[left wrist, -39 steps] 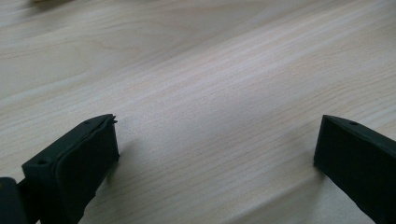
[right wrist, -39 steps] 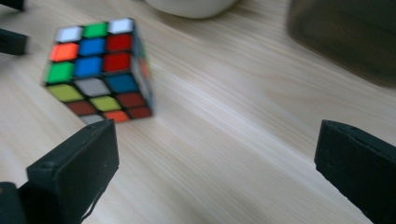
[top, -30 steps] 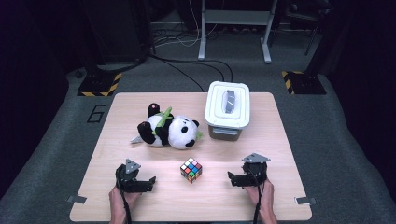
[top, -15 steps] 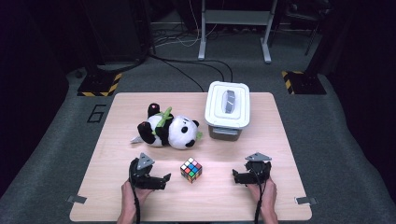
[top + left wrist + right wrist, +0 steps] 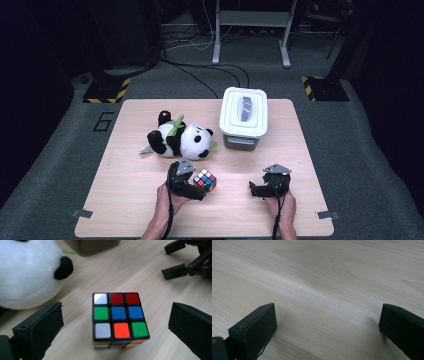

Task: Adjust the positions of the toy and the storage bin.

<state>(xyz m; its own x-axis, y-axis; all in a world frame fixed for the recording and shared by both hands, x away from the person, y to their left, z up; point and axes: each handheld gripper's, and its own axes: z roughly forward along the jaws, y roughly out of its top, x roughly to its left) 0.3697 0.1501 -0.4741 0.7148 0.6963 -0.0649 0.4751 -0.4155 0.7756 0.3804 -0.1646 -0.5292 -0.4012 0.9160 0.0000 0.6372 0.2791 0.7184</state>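
Two open grippers, left gripper (image 5: pixel 202 192) flanking the cube (image 5: pixel 205 180), right gripper (image 5: pixel 256 189), rest on a pale wooden table (image 5: pixel 125 175) over grey carpet (image 5: pixel 370 150).

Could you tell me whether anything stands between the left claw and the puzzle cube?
Nothing visible does. The puzzle cube sits on bare table between the open jaws of the left claw; the plush panda lies off to one side.

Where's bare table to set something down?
Free: left near corner, beside the left tool; the strip right of the white lidded plastic box. Crowded: the middle, where the black-and-white plush panda and multicoloured puzzle cube sit close.
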